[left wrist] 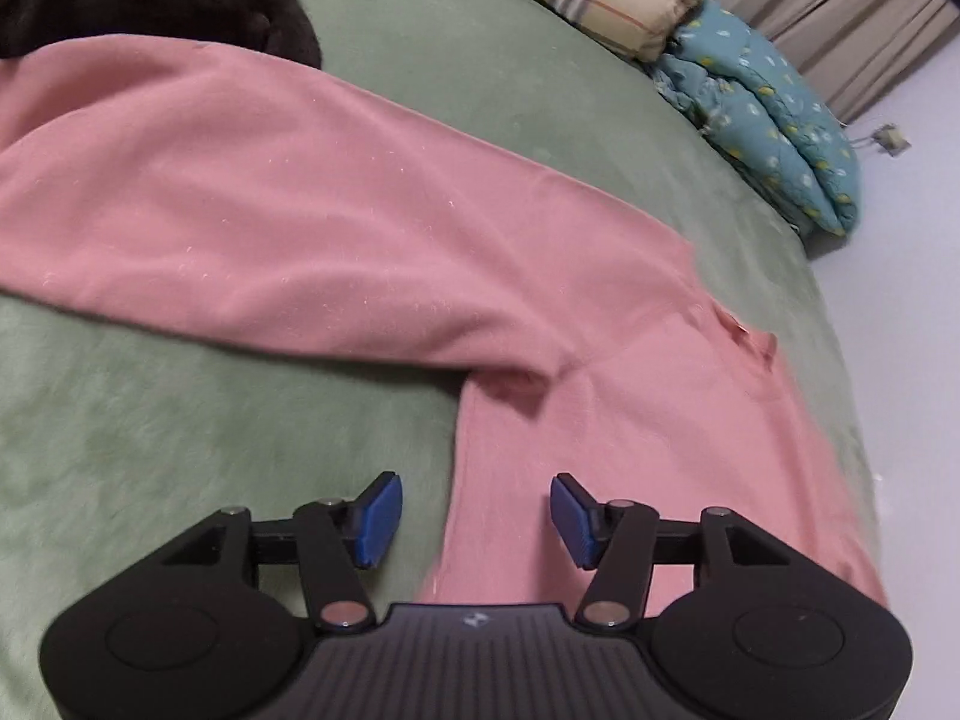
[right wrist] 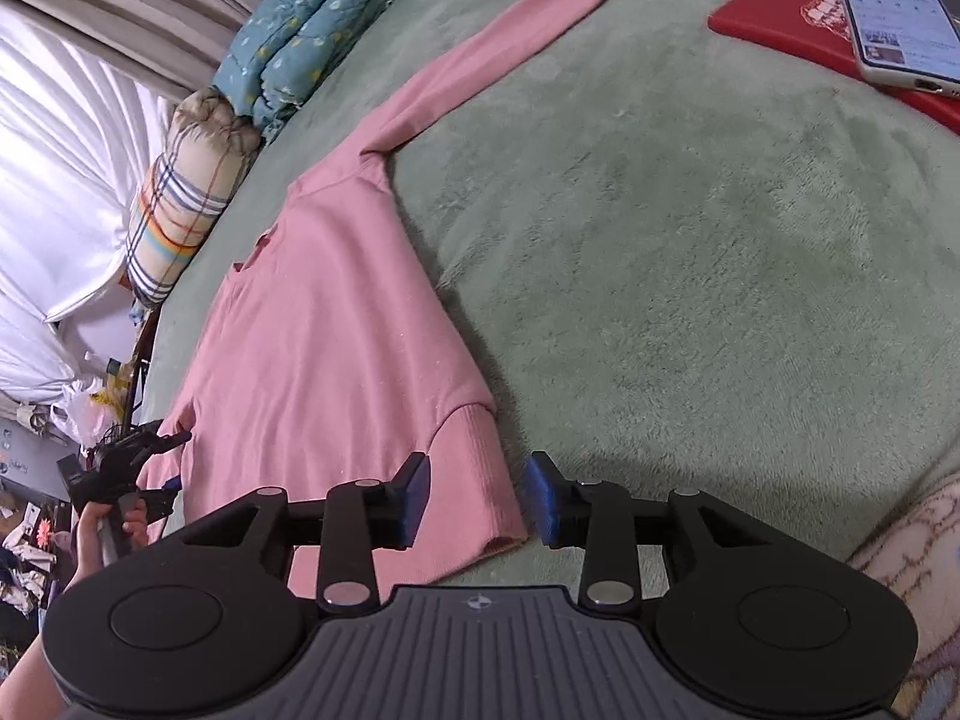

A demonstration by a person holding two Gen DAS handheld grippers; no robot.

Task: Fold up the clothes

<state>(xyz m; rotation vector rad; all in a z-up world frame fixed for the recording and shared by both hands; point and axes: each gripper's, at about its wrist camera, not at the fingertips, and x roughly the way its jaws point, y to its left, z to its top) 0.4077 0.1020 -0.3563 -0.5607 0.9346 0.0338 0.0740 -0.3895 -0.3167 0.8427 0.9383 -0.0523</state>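
Right wrist: pink sweater point(right wrist: 324, 324) sleeve cropped

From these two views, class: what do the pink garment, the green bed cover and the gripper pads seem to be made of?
Pink garment: soft knit, probably cotton; matte, ribbed hem.
Green bed cover: plush fleece, by its brushed nap.
Gripper pads: blue, ridged, likely rubber.

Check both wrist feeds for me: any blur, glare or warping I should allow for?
Left wrist view: motion smear on the pink sweater near its right edge. Right wrist view: sharp, but the white curtain is blown out. Both views: fisheye bends the green blanket at the edges.
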